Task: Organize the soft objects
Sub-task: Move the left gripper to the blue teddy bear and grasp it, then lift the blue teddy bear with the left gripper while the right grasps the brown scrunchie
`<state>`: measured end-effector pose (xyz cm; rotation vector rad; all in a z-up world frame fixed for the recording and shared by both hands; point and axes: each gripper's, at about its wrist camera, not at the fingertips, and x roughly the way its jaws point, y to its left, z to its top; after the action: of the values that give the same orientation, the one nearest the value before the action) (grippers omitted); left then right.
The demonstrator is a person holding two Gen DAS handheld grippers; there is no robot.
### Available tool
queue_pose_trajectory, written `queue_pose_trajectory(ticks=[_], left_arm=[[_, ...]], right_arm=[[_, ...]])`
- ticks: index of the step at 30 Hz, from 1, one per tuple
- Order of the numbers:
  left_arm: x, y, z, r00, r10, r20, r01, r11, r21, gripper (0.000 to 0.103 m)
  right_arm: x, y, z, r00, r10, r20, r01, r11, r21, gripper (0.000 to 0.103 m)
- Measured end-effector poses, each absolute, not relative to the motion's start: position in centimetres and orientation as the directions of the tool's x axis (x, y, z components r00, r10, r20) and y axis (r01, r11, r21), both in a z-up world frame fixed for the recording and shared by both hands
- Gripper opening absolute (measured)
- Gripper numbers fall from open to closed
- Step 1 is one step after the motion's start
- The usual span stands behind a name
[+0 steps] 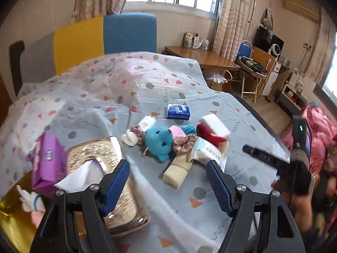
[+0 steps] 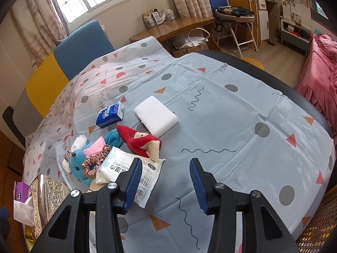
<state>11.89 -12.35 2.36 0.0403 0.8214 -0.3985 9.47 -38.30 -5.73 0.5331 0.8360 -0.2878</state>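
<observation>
A heap of soft things lies on the patterned tablecloth (image 2: 231,109): a teal plush elephant (image 1: 160,141) (image 2: 76,164), a brown scrunchie (image 1: 183,143) (image 2: 94,160), a red fuzzy sock (image 1: 208,136) (image 2: 137,139), a wet-wipes pack (image 1: 207,150) (image 2: 124,168), a beige sponge (image 1: 178,170) and a white foam block (image 1: 217,124) (image 2: 155,112). A blue tissue pack (image 1: 178,111) (image 2: 110,115) lies apart behind them. My left gripper (image 1: 167,166) hovers open on the near side of the heap, holding nothing. My right gripper (image 2: 166,163) is open and empty, just right of the wipes.
A gold embossed tissue box (image 1: 105,160) (image 2: 48,191) and a purple tissue pack (image 1: 48,164) stand at the left, beside a white glove (image 1: 31,198). Blue and yellow chair backs (image 1: 129,33) rise behind the table. The table's dark edge (image 2: 305,105) curves at the right, near pink bedding (image 2: 320,67).
</observation>
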Motion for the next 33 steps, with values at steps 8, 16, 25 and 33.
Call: queue_pose_trajectory(ticks=[8,16,25,33], left_arm=[[20.1,-16.0,-0.5,0.545,-0.272,-0.793,0.260,0.954,-0.149,0.076],[26.3,-16.5,-5.8,0.440,-0.208,-0.874,0.123,0.978,-0.171,0.077],[28.3,-17.8,-9.5,0.365,-0.200,-0.909,0.118,0.979,-0.168,0.053],[26.1,-18.4,-8.9,0.401,-0.251,-0.881,0.234,0.958,-0.166,0.041]], right_arm=[[9.6,-38.6,-6.3,0.634,0.028,-0.773,0.439,0.810,0.389,0.047],[9.7,-38.5,-6.5,0.637,0.075,-0.767,0.422,0.799,0.428,0.047],[10.0,-38.1,-6.8,0.629,0.094,-0.772,0.407,0.805,0.431,0.047],[10.2,-37.9,-7.1,0.615,0.081,-0.785,0.409,0.818,0.405,0.047]])
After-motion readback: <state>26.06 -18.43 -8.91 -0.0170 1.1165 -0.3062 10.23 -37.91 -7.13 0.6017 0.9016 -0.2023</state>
